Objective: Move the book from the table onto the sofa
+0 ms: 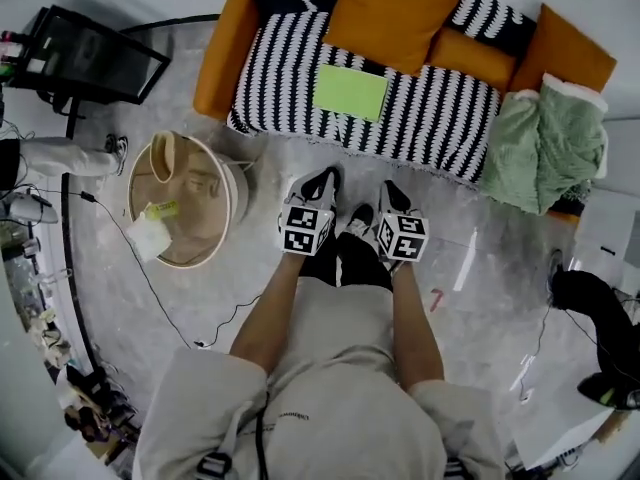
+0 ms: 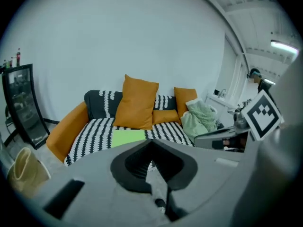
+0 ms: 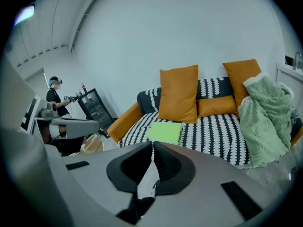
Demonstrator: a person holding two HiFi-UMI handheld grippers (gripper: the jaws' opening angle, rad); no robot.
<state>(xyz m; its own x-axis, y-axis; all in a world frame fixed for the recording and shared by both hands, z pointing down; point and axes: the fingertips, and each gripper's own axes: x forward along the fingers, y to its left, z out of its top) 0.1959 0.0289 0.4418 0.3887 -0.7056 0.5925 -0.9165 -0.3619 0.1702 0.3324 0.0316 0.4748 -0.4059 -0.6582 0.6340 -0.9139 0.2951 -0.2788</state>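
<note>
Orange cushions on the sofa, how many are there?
3: a large cushion upright in the middle, a low cushion lying beside it, a third cushion behind the green blanket, which may hide more.

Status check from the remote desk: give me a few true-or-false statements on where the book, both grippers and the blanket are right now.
1. The green book lies flat on the striped sofa seat. True.
2. The left gripper is clamped on the book. False: its jaws are together with nothing between them.
3. The right gripper is shut and empty. True.
4. The green blanket covers the book. False: it is bunched at the sofa's far end, apart from the book.
5. The book rests on the round wooden table. False: it is on the sofa.
</note>
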